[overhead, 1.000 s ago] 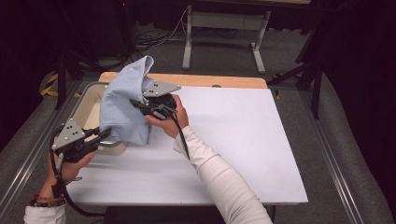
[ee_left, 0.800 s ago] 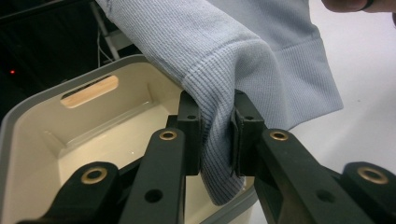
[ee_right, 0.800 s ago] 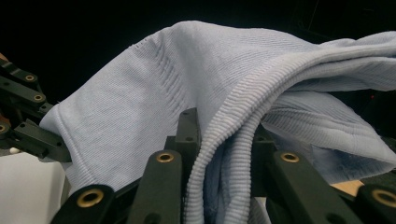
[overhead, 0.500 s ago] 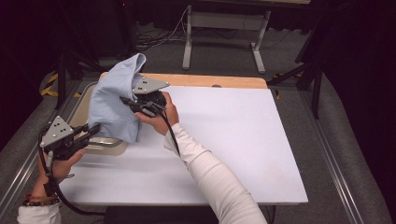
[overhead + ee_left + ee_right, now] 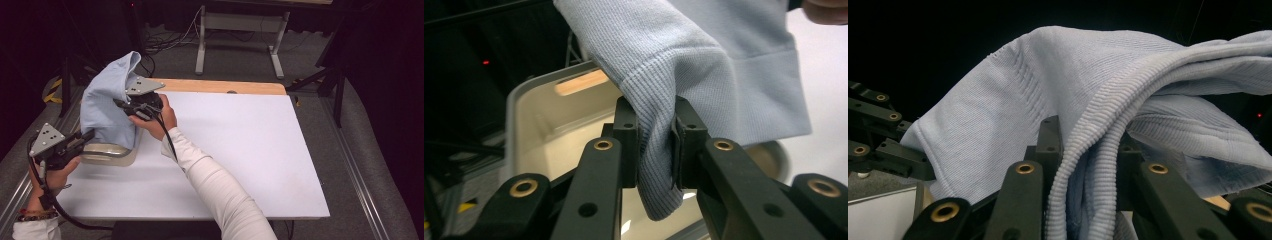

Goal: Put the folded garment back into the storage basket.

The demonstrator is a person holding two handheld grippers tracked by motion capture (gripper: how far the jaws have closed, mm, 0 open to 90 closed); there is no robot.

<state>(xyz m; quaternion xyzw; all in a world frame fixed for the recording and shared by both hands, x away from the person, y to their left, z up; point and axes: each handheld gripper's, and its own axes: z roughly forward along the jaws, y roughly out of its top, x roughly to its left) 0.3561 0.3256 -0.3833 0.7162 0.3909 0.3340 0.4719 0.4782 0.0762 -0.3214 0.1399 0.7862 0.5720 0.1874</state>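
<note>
A white bench (image 5: pixel 240 165) with a bare wooden strip along its far edge is seen mid-frame in the high view; grey carpet, metal rails and a dark backdrop surround it. A pale blue knit garment (image 5: pixel 107 107) is held up at upper left, over a beige tub (image 5: pixel 107 154). The left tool (image 5: pixel 87 136) is clamped on a ribbed cuff; the right tool (image 5: pixel 120 103) is closed on a ribbed hem.

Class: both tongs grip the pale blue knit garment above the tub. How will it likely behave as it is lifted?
The garment probably stays floppy: it drapes in folds between the left tongs and right tongs. Its ribbed knit likely resists slipping. It seems light, sagging only gently over the tub.
</note>
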